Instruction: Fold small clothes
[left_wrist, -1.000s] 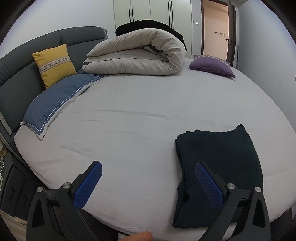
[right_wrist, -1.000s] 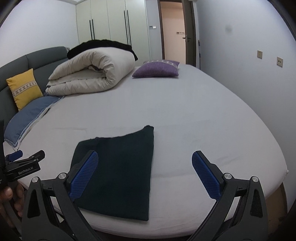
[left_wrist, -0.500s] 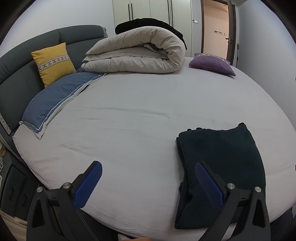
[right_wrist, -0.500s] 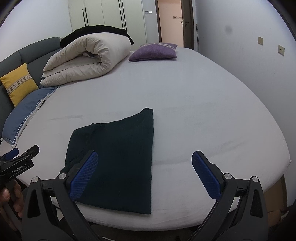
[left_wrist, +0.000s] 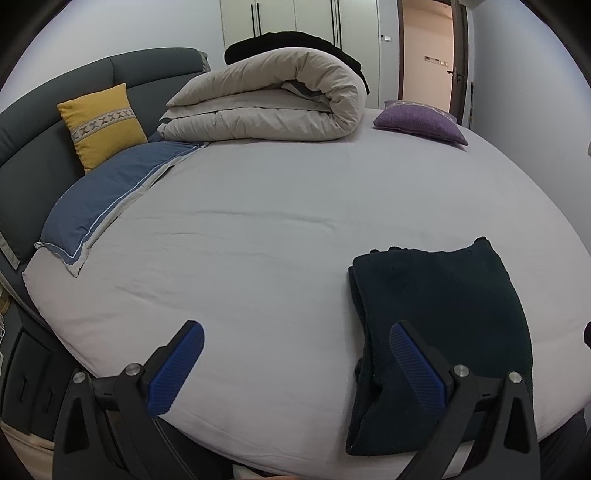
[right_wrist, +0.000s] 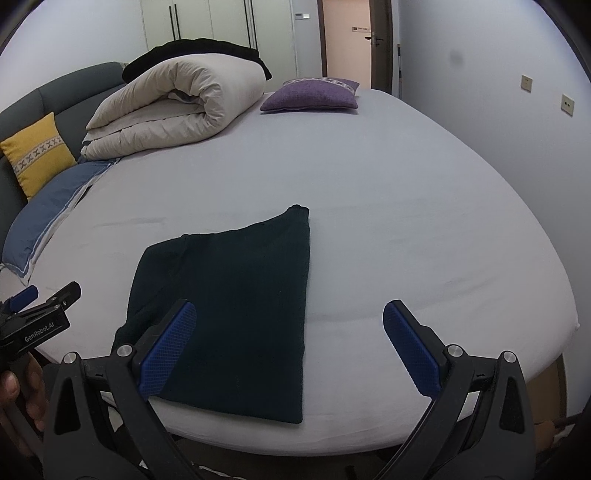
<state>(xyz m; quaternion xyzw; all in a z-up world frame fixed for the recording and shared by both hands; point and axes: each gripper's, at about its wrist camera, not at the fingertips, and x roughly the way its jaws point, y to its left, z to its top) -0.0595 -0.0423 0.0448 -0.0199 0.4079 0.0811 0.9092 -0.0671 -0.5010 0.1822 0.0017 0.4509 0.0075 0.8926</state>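
Dark green clothing (right_wrist: 236, 314), already folded into a neat rectangle, lies flat on the pale grey sheet of the bed (right_wrist: 406, 221), close to the near edge. Its layered fold edge faces left, where the stacked layers show in my left camera (left_wrist: 443, 325).

My left claw (left_wrist: 291, 365) hangs above the near edge of the bed with its blue pads spread wide, holding nothing. One pad sits over bare sheet; the other is over the near left side of the clothing, though I cannot tell whether it touches the fabric. My right claw (right_wrist: 290, 345) is likewise spread wide and empty, one pad over the near left corner of the clothing, the other over bare sheet to its right.

At the far side of the bed, well apart from the clothing, a rolled beige duvet (left_wrist: 266, 99) rests with something black on top. A purple cushion (right_wrist: 314, 95) lies beside it. A yellow cushion (left_wrist: 101, 123) leans on the grey headboard (left_wrist: 33, 158), above a blue pillow (left_wrist: 107, 199).
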